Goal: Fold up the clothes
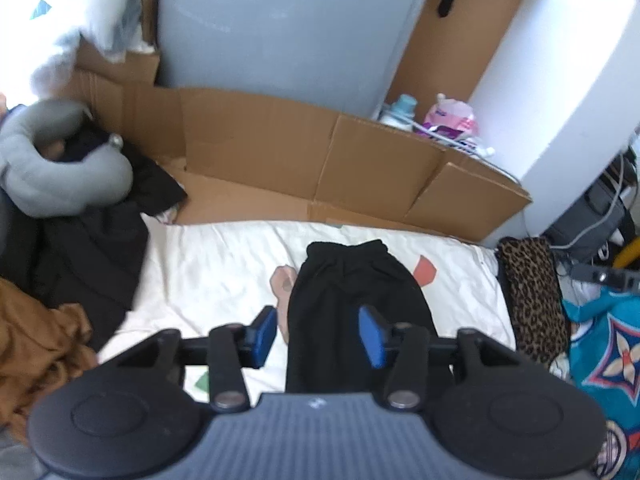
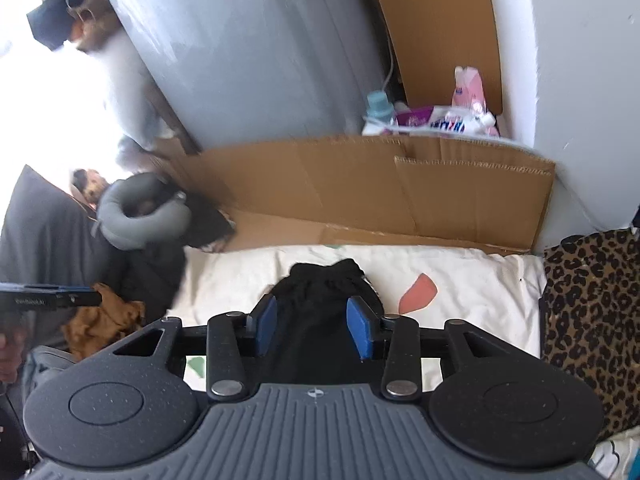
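While the folded black fabric garment [image 1: 352, 304] lies on the cream patterned bedsheet [image 1: 208, 272], both grippers hover above it. Left gripper [image 1: 318, 334] and right gripper [image 2: 316, 328] are spread wide, holding nothing.

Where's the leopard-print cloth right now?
In both wrist views the leopard-print cloth lies at the right edge of the cream sheet, right of the black garment.

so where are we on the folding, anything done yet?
Done: the black garment lies as a narrow strip on the white sheet, so it looks folded lengthwise already. In hand: nothing; left gripper and right gripper both sit open over it. Left: its crosswise fold, plus the dark pile and brown garment.
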`<state>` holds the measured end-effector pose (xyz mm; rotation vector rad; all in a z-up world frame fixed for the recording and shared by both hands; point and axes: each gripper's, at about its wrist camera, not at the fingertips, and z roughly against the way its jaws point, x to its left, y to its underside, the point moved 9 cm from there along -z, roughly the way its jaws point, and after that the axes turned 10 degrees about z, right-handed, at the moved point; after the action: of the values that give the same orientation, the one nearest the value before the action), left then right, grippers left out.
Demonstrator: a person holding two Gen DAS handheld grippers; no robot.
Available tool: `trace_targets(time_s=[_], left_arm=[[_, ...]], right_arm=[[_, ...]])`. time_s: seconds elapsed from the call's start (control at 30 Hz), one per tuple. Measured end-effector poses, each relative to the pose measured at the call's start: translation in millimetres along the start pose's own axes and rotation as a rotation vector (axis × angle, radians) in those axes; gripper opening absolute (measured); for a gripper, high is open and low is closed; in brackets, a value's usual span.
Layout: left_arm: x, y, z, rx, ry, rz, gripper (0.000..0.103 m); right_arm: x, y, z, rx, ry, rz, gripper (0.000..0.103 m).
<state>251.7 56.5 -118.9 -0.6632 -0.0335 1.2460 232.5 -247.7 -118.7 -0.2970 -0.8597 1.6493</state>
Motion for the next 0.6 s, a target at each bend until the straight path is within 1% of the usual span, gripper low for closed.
trace_targets(time_s=[0.1, 0.17, 0.33, 0.4, 0.53, 0.6], left_arm=[[-5.0, 7.8, 29.3, 0.007, 0.019, 0.008, 0.049], [-10.1, 14.5, 47.1, 0.006, 0.014, -0.007, 0.049], [-12.0, 28.5, 85.5, -0.001, 0.022, 0.009, 0.05], [-12.7, 34.3, 98.2, -0.013, 0.011, -0.007, 0.051], [-11.1, 48.3, 115.1, -0.029, 0.006, -0.021, 0.054], [-4.7, 56.4, 117.6, -0.029, 0.004, -0.002, 0.054]], right_arm=[[9.7, -5.3, 25.1, 0.0, 0.019, 0.029, 0.047], [14.6, -9.8, 42.4, -0.007, 0.029, 0.019, 0.047], [30.9, -13.5, 76.9, -0.038, 0.048, 0.018, 0.051], [37.1, -9.1, 86.2, -0.038, 0.055, 0.023, 0.052], [46.7, 3.2, 101.4, -0.044, 0.067, 0.031, 0.052], [52.2, 11.6, 107.6, -0.051, 0.06, 0.034, 0.052]])
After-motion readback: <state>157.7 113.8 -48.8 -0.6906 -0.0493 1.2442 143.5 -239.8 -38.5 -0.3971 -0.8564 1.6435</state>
